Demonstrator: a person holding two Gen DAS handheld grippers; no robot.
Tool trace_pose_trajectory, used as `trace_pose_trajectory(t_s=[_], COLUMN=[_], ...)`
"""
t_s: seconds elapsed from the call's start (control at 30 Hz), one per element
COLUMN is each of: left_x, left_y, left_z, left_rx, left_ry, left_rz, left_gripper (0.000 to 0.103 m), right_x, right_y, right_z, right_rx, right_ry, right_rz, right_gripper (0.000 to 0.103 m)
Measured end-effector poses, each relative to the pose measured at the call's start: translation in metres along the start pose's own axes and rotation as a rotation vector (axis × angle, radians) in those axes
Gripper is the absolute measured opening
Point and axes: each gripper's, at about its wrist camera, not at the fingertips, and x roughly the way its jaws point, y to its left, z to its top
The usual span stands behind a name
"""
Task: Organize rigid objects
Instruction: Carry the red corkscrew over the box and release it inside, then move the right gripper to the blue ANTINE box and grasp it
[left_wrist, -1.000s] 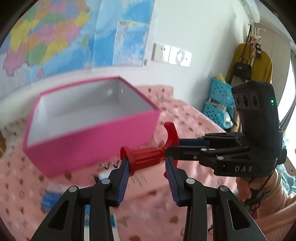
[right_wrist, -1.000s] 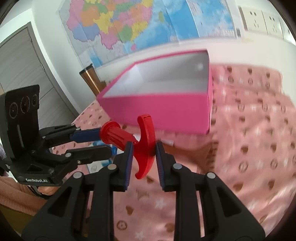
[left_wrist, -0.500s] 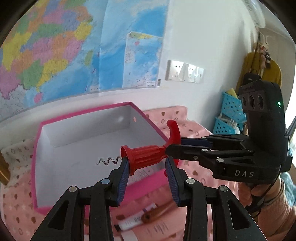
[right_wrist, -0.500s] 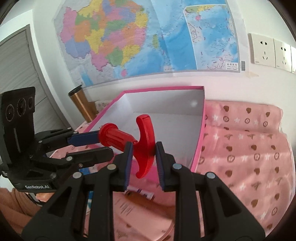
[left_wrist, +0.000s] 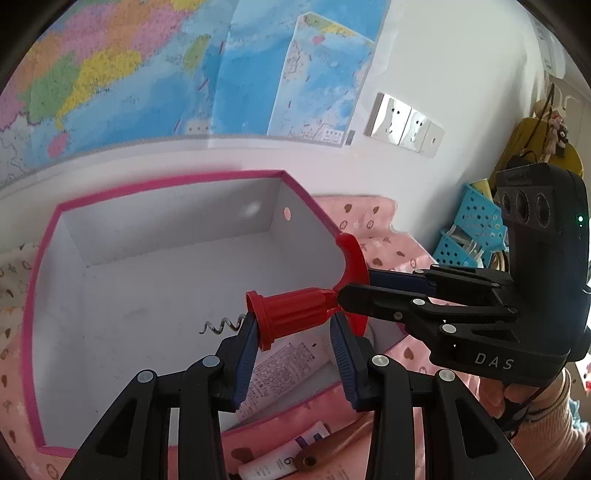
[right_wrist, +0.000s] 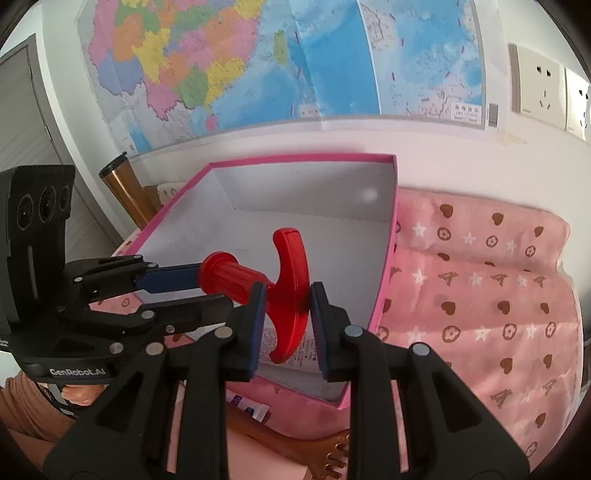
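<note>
A red corkscrew (left_wrist: 295, 312) with a T-shaped handle and a bare metal spiral (left_wrist: 218, 326) hangs over the open pink box (left_wrist: 177, 182) with white inside walls. My left gripper (left_wrist: 293, 334) is shut on its ribbed red barrel. My right gripper (right_wrist: 286, 301) is shut on its curved red handle (right_wrist: 291, 273). The right gripper also shows in the left wrist view (left_wrist: 354, 286), coming in from the right. The box (right_wrist: 303, 158) holds a white printed packet (left_wrist: 284, 363) near its front wall.
The box stands on a pink patterned cloth (right_wrist: 480, 295). A white tube (left_wrist: 284, 456) and a brown comb (right_wrist: 332, 454) lie in front of the box. A copper flask (right_wrist: 125, 192) stands to its left. Blue baskets (left_wrist: 472, 229) stand at the right, with a map on the wall behind.
Both grippers have carried the corkscrew from in front of the box's near wall up and forward over its open top. Both grips are unchanged.
</note>
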Motion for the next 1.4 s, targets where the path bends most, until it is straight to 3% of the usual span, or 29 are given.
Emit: trace_pose_trajectory(t_s=[0.27,0.33,0.4,0.6,0.73,0.93,1.17,1.4], left_x=[0.010,0.010,0.006,-0.022,-0.058,-0.107,-0.116,-0.105], left_y=[0.000,0.001,0.001,0.001,0.011,0.025,0.057,0.084], left_z=[-0.003,-0.002,-0.003,-0.014,-0.027,-0.062,-0.101,-0.128], left_rx=[0.000,-0.003,0.001,0.034,0.019,-0.004,-0.057,-0.130], left_ry=[0.030,0.030,0.020,-0.048,-0.120,-0.211,-0.135,-0.055], left_rz=[0.001,0.006,0.020,0.073,0.084,0.184,0.291,0.292], left_gripper=[0.039,0.039,0.039,0.048,0.055,0.064,0.064,0.064], right_x=[0.010,0.009,0.005,-0.015,-0.033,-0.034,-0.010,0.014], right_y=[0.001,0.002,0.004,0.013,0.030,0.053,0.080,0.109], right_z=[-0.003,-0.002,-0.002,-0.016,-0.037,-0.071,-0.107,-0.122], right_rx=[-0.005,-0.009,-0.019,-0.028,-0.052,-0.065,-0.050,-0.054], right_ry=[0.040,0.035,0.016,-0.032,-0.066,-0.028,0.083,0.151], right_rz=[-0.048,-0.077,-0.115,-0.103,-0.049,0.062,0.203,0.286], right_gripper=[0.030,0.044,0.050,0.050,0.050,0.050,0.050,0.050])
